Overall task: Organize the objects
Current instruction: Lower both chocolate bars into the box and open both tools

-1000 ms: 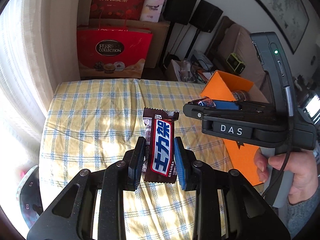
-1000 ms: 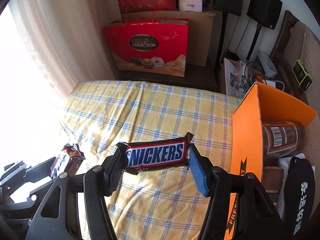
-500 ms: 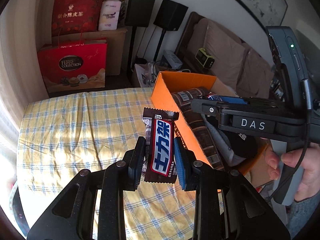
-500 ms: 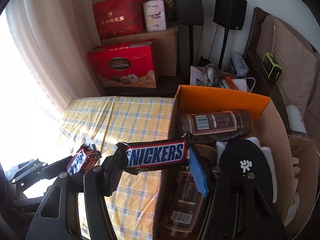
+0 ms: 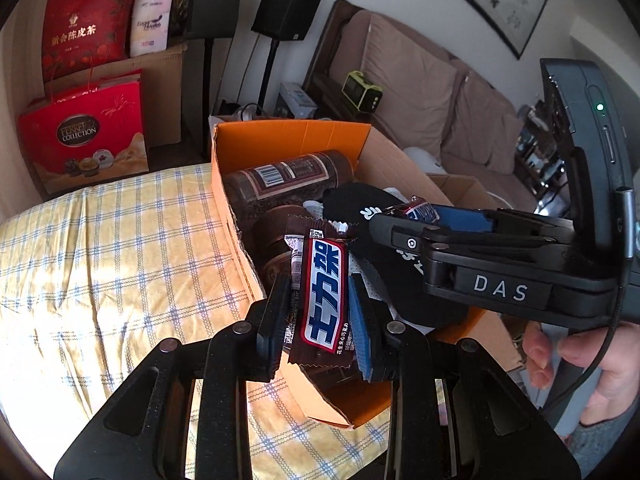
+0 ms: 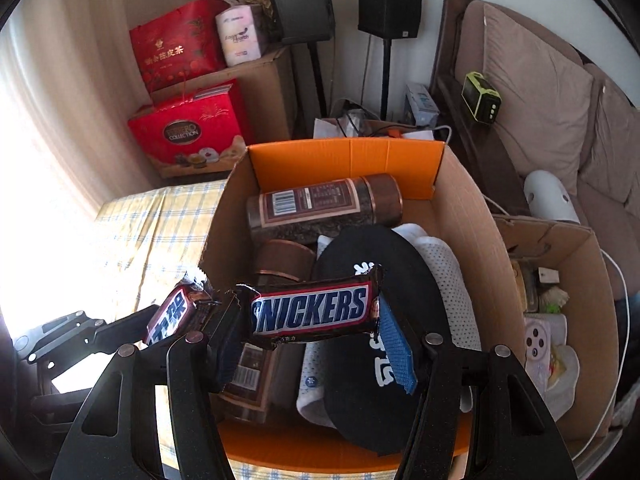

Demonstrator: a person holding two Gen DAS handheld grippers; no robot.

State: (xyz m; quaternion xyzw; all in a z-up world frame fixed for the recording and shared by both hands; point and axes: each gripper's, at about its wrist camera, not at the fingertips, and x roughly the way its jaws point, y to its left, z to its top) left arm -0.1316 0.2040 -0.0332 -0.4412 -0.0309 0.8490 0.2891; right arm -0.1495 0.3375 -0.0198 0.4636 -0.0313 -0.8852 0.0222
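Both grippers have swung from over the yellow checked tablecloth [image 5: 112, 264] to above the open orange-lined cardboard box [image 6: 348, 156]. Left gripper [image 5: 320, 312] clamps a brown Chinese-label Snickers bar [image 5: 324, 292]; right gripper [image 6: 308, 344] clamps a brown Snickers bar [image 6: 312, 310] crosswise. Both bars unreleased (box already holds canisters, black cap); drop remains.

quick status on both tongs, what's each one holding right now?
Left tongs: closed on the brown Chinese-lettered chocolate bar, held upright.
Right tongs: closed on the brown Snickers bar, held crosswise.

Living room: sofa [image 6: 540, 92], speakers [image 6: 390, 4].
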